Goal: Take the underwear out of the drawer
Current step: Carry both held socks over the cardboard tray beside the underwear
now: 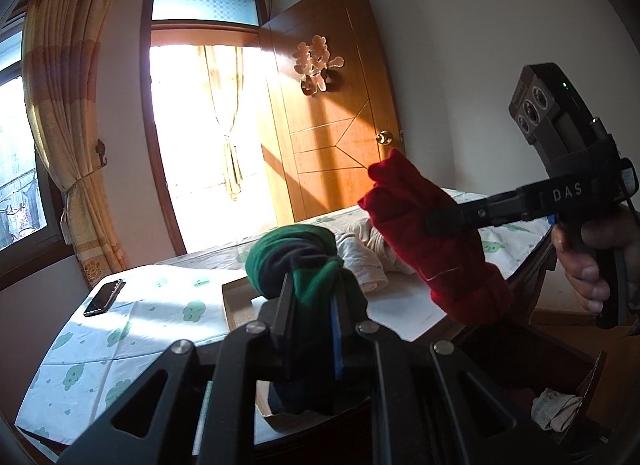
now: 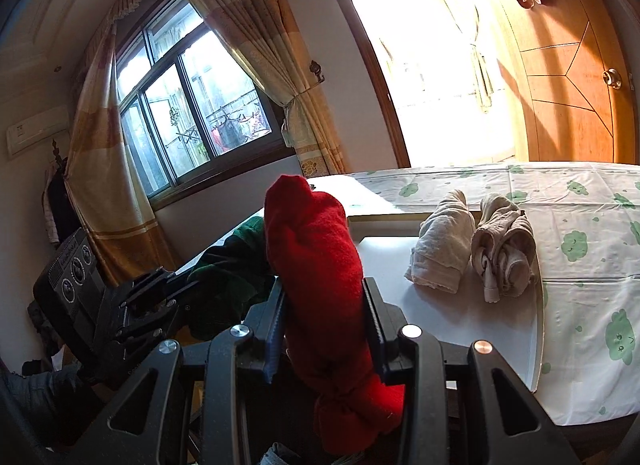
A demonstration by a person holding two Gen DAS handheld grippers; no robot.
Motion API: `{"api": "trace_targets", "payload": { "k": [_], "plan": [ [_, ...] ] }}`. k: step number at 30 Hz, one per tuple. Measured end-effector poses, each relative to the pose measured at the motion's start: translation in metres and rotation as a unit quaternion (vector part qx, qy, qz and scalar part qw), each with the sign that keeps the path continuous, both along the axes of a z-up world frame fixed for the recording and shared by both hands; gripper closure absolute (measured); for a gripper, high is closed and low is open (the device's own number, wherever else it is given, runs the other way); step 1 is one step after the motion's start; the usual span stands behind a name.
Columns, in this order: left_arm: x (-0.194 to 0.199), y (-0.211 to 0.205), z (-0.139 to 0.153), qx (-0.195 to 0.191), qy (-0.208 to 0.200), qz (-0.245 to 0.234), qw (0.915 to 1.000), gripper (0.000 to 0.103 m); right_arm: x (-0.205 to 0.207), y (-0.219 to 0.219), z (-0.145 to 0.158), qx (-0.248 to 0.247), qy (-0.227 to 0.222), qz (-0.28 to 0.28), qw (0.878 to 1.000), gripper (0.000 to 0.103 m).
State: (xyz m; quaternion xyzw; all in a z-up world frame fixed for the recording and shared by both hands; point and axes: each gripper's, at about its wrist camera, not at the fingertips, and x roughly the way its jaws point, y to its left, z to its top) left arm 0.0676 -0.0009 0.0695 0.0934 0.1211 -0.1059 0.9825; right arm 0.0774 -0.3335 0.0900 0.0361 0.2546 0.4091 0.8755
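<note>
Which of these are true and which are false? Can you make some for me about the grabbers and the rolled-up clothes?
1. The right gripper holds a red roll. True.
2. The left gripper is empty. False: it is shut on a green and dark roll.
3. Two pale rolls lie on the table. True.
4. The wooden door is shut. False: it stands open.

Blown-out daylight through the open doorway point(image 1: 208, 125) — pure white glare, no detail beyond. Warm streaks and slanted shadows across the wooden door point(image 1: 336, 105); sunlit patches on the patterned tablecloth point(image 1: 120, 329). Near black gripper frames in deep silhouette — slightly soft. Heavy fisheye bending at the edges, dark vignetted corners.
</note>
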Motion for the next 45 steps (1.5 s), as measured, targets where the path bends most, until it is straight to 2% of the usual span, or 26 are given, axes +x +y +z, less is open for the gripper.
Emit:
{"api": "trace_targets", "payload": {
  "k": [8, 17, 26, 35, 45],
  "plan": [
    [0.039, 0.010, 0.004, 0.005, 0.015, 0.006, 0.9998, 0.092, 0.041, 0.030, 0.006, -0.019, 0.022, -0.018, 0.999, 0.065],
    [0.089, 0.014, 0.000, 0.016, 0.050, 0.019, 0.9984, 0.092, 0.090, 0.062, 0.005, -0.022, 0.075, -0.043, 0.996, 0.065],
    [0.133, 0.029, -0.007, 0.009, 0.080, 0.041, 0.9959, 0.092, 0.139, 0.086, -0.007, -0.034, 0.133, -0.062, 0.989, 0.065],
    [0.167, 0.036, -0.022, 0.005, 0.113, 0.055, 0.9921, 0.092, 0.170, 0.109, -0.023, -0.057, 0.168, -0.073, 0.981, 0.065],
    [0.183, 0.040, -0.034, 0.005, 0.137, 0.059, 0.9887, 0.092, 0.198, 0.131, -0.034, -0.091, 0.184, -0.088, 0.975, 0.065]
  ]
}}
